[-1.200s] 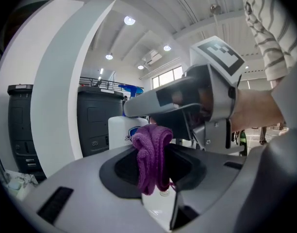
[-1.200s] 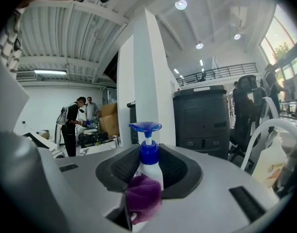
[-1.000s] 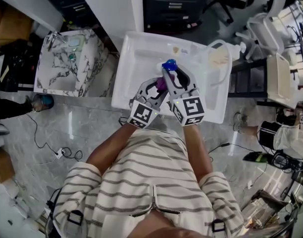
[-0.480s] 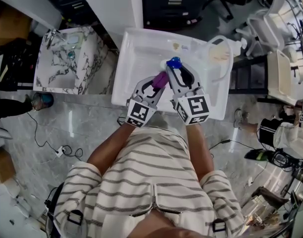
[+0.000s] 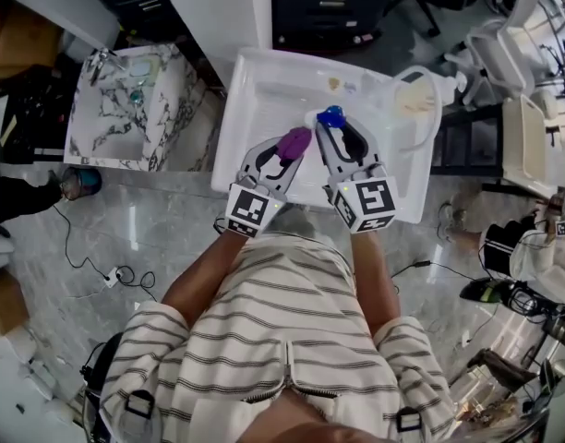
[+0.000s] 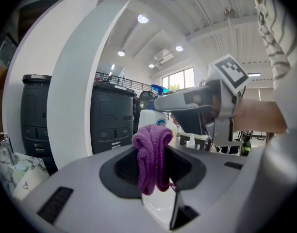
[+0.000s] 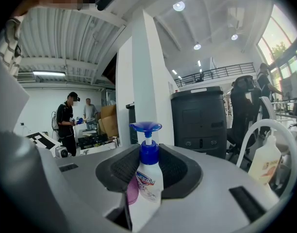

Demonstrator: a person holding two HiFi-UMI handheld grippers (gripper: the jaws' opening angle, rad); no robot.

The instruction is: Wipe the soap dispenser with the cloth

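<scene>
In the head view both grippers are held over a white tray. My right gripper is shut on the soap dispenser, a white bottle with a blue pump top. In the right gripper view the soap dispenser stands upright between the jaws. My left gripper is shut on a bunched purple cloth, which hangs between its jaws as the purple cloth in the left gripper view. The cloth sits a short way left of the dispenser and does not touch it.
A second white pump bottle with a white hose loop stands at the tray's right end. A marble sink block lies to the left, dark cabinets behind. Two people stand far off.
The left gripper has drawn the purple cloth leftward, away from the dispenser. The right gripper and dispenser have kept still.
</scene>
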